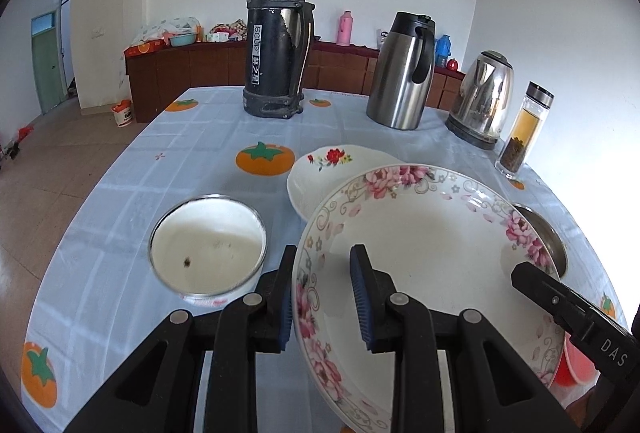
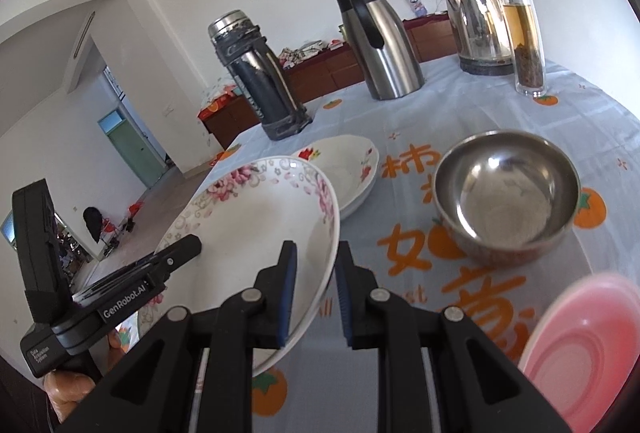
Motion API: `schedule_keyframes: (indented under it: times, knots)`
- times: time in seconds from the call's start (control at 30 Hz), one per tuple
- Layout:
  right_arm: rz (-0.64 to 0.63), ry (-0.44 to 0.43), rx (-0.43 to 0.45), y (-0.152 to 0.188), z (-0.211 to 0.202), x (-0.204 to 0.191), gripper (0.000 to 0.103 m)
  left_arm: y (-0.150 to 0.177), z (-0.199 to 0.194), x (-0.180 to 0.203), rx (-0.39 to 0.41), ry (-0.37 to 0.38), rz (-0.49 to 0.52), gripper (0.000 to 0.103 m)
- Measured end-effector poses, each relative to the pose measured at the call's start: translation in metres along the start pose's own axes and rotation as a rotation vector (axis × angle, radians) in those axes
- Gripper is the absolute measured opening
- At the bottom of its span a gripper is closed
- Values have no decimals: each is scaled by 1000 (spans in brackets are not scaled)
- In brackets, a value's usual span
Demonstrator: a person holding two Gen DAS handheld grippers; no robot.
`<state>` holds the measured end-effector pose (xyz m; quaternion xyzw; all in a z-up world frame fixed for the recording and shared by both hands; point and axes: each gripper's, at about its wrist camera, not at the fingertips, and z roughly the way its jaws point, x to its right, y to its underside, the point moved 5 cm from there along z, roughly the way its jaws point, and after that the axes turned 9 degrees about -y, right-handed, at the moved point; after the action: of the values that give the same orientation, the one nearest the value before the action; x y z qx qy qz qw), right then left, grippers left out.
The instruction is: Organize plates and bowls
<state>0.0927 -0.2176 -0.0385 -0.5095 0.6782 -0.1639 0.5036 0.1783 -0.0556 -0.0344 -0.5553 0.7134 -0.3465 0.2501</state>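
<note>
A large white plate with pink flowers (image 1: 420, 233) (image 2: 260, 217) hangs tilted above the table, held at opposite rims. My left gripper (image 1: 324, 297) is shut on its near left rim, with a pad on each face. My right gripper (image 2: 316, 297) is shut on the right rim in the same way. Just behind it a white plate with red flowers (image 1: 320, 177) (image 2: 348, 169) lies on the cloth. A white enamel bowl (image 1: 208, 245) stands to the left. To the right are a steel bowl (image 2: 506, 193) and a pink bowl (image 2: 584, 353).
Along the far side of the table (image 1: 208, 137) stand a black thermos (image 1: 276, 41), a steel jug (image 1: 400, 73), an electric kettle (image 1: 480, 101) and a glass tea bottle (image 1: 524, 129). A hand (image 2: 66, 389) grips the left tool's handle.
</note>
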Motion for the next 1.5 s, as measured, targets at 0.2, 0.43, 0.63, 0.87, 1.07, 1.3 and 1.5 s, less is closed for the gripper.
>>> schedule_keyframes:
  times: [0.2,0.43,0.63,0.87,1.07,1.3,1.5]
  knots:
    - [22,13,10,-14,16,12,20,-12,21,7,-2,-3,-7,28]
    - [34,34,-2,-23,34,22,20,-17,47,6,-36,0,-20,28]
    - [45,50,-17,-32,53,27,20,-29,66,5,-40,-26,-22,28]
    - [73,72,-21,-37,70,38,20,-36,89,10,-53,-41,-13,28]
    - [70,99,-34,-38,83,46,20,-36,107,12,-78,-54,-8,28]
    - [55,122,-37,-42,92,48,20,-43,116,13,-69,-79,2,28]
    - [53,127,-37,-47,100,50,20,-46,123,12,-67,-97,-2,28]
